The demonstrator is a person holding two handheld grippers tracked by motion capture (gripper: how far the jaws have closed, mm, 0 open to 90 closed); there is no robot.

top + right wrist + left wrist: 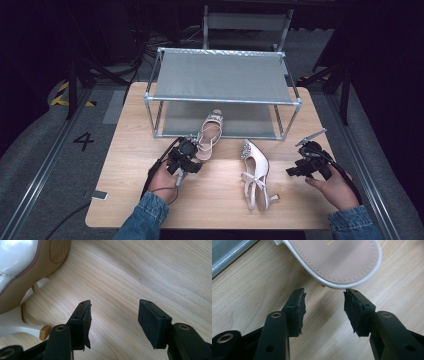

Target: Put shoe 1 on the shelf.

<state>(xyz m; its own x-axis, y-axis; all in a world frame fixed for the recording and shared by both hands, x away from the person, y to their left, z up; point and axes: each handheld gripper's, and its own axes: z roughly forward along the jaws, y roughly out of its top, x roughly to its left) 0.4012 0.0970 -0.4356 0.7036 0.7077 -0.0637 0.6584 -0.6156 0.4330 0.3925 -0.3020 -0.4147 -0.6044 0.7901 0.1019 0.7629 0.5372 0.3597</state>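
Observation:
Two pale strappy heeled shoes lie on the wooden table (130, 165). One shoe (209, 134) points its jewelled toe under the metal rack (222, 100). My left gripper (196, 146) sits at that shoe's heel end. In the left gripper view the pink insole and white rim of this shoe (337, 260) lie just beyond the open left gripper (324, 307), whose jaws hold nothing. The other shoe (255, 172) lies on its side in the middle. My right gripper (291, 171) is to its right, open over bare wood. The right gripper (113, 320) has that shoe's glossy side (22, 265) at upper left.
The two-shelf rack with grey fabric shelves stands at the table's far side; its lower shelf (227, 252) shows in the left gripper view. A small flat device (100, 195) lies at the table's front left edge. A grey chair (247, 25) stands behind the rack.

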